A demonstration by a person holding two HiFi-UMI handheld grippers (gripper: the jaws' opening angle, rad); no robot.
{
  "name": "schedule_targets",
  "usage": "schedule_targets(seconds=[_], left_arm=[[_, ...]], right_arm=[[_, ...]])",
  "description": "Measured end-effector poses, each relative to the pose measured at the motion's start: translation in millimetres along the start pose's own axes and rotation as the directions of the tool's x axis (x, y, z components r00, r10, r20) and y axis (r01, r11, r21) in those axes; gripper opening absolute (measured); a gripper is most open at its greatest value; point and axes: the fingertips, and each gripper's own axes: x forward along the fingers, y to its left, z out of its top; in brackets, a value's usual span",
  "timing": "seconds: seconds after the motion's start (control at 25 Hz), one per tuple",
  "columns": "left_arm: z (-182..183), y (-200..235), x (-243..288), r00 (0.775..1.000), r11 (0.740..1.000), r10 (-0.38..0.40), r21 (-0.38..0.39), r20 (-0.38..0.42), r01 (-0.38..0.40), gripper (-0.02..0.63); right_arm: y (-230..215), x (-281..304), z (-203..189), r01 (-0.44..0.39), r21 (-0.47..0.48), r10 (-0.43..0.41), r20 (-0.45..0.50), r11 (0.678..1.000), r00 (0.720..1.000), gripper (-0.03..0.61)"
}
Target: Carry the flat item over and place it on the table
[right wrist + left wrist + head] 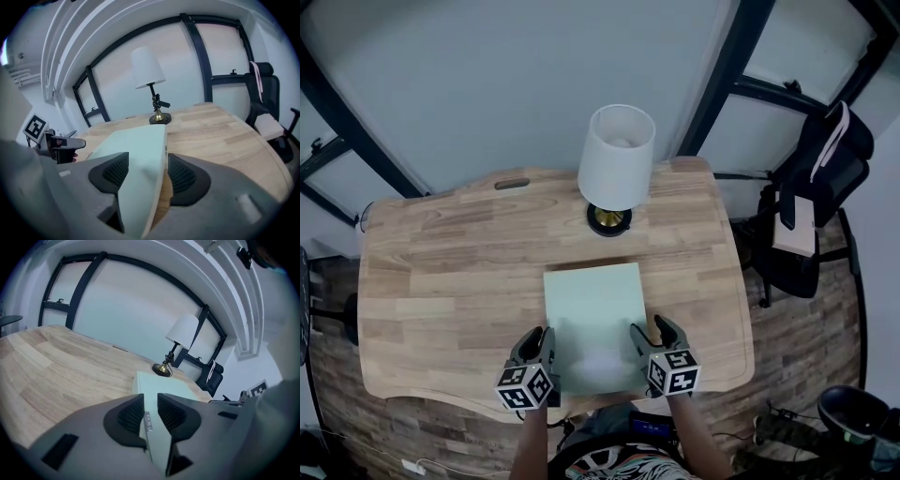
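Left gripper [150,401]: clamped the pale green board [592,309] edge.
Right gripper [147,158]: stood open, board between its jaws (unpressed).
Advice: close right, then lift level.

The edge of a pale green flat board [165,386] is clamped between the jaws of the hand-held gripper [150,403] over a wooden table [61,366]; a white-shaded lamp [182,333] is seen beyond.
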Motion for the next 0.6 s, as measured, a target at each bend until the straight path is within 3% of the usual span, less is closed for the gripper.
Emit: schedule_targets(seconds=[0.08, 0.16, 0.4, 0.6], left_arm=[[0, 1, -2, 1.000, 1.000, -0.005, 0.005, -0.012, 0.006, 0.043], [-1, 1, -3, 0.999, 1.000, -0.013, 0.004, -0.029, 0.013, 0.026], [3, -1, -5, 0.999, 1.000, 0.002, 0.006, -0.048, -0.001, 0.008], [13, -23, -11, 0.993, 0.992, -0.111, -0.065, -0.032, 0.109, 0.008]], right_arm=[[0, -4, 5, 0.028, -0.010, -0.028, 0.024, 1.000, 0.999, 0.253], [2, -8, 10, 0.040, -0.028, -0.039, 0.045, 0.999, 0.998, 0.219], [8, -18, 17, 0.016, -0.015, -0.015, 0.078, 1.000, 0.997, 0.021], [21, -27, 24, 0.001, 0.000, -0.001, 0.115, 1.000, 0.993, 0.006]])
